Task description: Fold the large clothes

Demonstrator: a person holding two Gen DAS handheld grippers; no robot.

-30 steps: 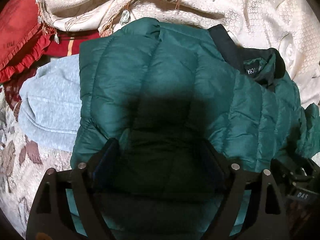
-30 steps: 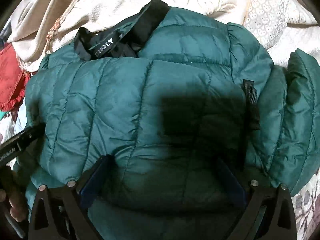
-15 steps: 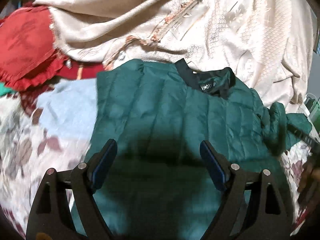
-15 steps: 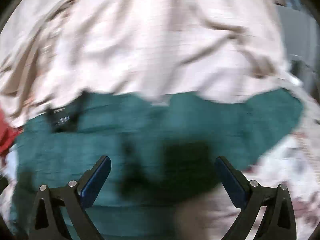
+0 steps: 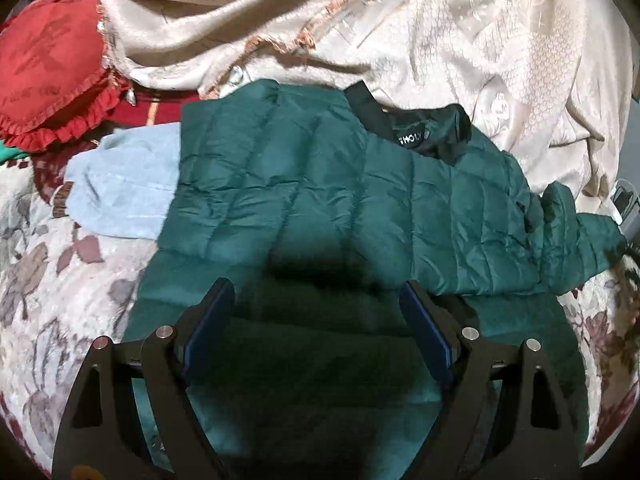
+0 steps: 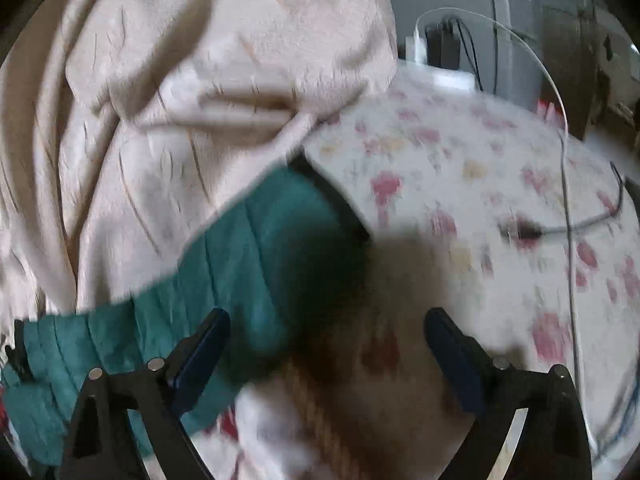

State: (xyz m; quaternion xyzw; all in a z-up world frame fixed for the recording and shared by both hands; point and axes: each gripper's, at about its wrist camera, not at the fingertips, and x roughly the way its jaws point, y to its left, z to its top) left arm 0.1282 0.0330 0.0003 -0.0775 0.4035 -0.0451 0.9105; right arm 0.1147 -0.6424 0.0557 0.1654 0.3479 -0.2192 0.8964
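Note:
A dark green quilted puffer jacket (image 5: 320, 184) lies folded on the flowered bedspread, its black collar with a label (image 5: 416, 136) at the far side and one sleeve (image 5: 572, 240) sticking out to the right. My left gripper (image 5: 316, 320) is open and empty, held above the jacket's near part. In the right wrist view, which is blurred, the sleeve's end (image 6: 260, 264) lies left of centre. My right gripper (image 6: 326, 340) is open and empty, above the bedspread just right of the sleeve.
A light blue garment (image 5: 124, 192) lies under the jacket's left side. A cream blanket (image 5: 440, 32) is heaped behind, also in the right wrist view (image 6: 160, 100). A red frilled cushion (image 5: 48, 64) sits far left. Cables (image 6: 568, 200) cross the flowered bedspread (image 6: 500, 200).
Both grippers have pulled back and up from the jacket. The right gripper has swung right, from over the jacket body to the sleeve's end and the open bedspread.

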